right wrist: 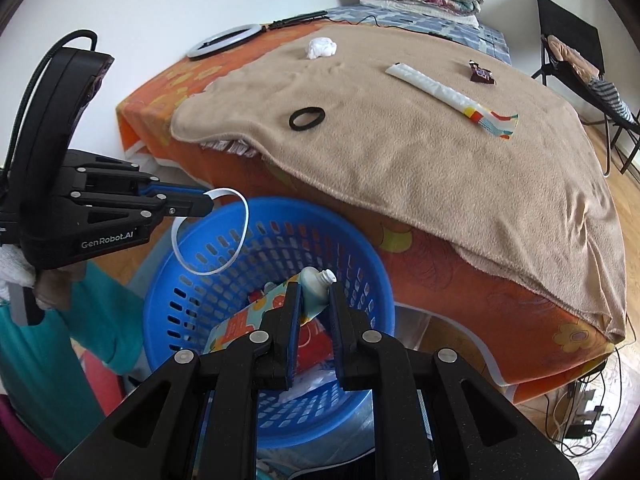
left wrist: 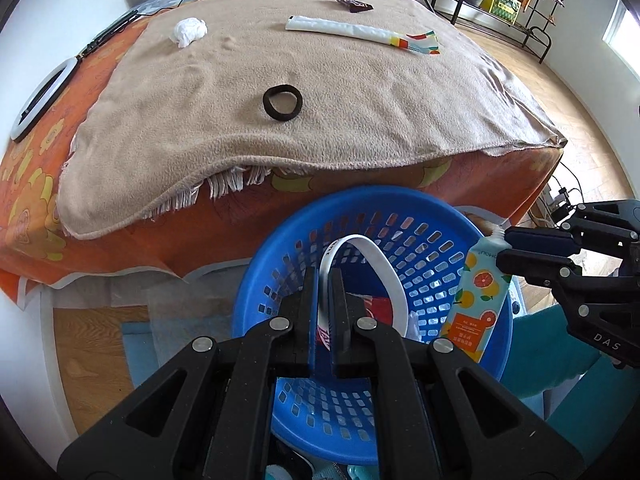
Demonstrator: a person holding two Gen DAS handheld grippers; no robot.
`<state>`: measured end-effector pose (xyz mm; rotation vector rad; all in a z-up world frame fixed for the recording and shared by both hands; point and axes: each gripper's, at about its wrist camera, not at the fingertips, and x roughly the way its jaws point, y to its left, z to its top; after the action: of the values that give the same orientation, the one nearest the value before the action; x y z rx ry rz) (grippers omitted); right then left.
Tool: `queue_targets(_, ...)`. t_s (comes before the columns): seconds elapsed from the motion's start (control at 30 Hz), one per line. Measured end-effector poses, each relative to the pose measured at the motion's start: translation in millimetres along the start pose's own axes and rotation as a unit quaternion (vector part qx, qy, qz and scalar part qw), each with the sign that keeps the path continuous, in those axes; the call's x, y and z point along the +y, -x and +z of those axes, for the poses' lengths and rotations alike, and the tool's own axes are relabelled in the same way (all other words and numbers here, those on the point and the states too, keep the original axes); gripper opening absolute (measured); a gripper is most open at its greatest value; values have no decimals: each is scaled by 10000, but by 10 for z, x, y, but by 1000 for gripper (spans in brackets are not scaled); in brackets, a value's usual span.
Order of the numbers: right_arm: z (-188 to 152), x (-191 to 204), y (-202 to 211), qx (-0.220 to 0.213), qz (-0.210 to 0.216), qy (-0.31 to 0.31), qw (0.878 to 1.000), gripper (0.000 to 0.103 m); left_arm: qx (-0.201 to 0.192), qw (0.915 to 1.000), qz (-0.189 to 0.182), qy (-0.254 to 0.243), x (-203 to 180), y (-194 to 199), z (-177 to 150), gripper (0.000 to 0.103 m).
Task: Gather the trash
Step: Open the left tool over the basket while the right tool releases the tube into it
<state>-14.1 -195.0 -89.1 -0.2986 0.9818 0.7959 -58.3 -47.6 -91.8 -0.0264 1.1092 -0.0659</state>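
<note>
White band (left wrist: 372, 256) gripped in left claw (left wrist: 324, 280), tube (right wrist: 310, 294) in right claw (right wrist: 314, 296), both above blue basket (right wrist: 372, 280); release advised only once lowered inside rim.

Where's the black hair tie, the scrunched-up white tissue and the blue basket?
Black hair tie (left wrist: 281, 103), left wrist view, on its near band.
White tissue (right wrist: 321, 47), right wrist view, on the middle of the wad.
Blue basket (right wrist: 224, 216), right wrist view, on its far rim.
</note>
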Motion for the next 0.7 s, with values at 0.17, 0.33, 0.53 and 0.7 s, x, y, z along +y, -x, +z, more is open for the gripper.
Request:
queue_targets(0.17,-87,34,-89,145,0,50,9999,12,70,10000,-51,-47,-45,-53,-31,2)
queue_targets(0.33,-130,43,-119,210,-18,64,9998,12,138,9998,-74,-91,-80,-100,-62,2)
queue_targets(0.53,-177,34,-167,322,-38,36,9995,12,209,9996,-116,-140,-111,-140,-91,2)
queue_targets(0.7,-218,43,-226,447,-45,44,9990,12,296,9993,-151,-153,-124,-188,-109,2)
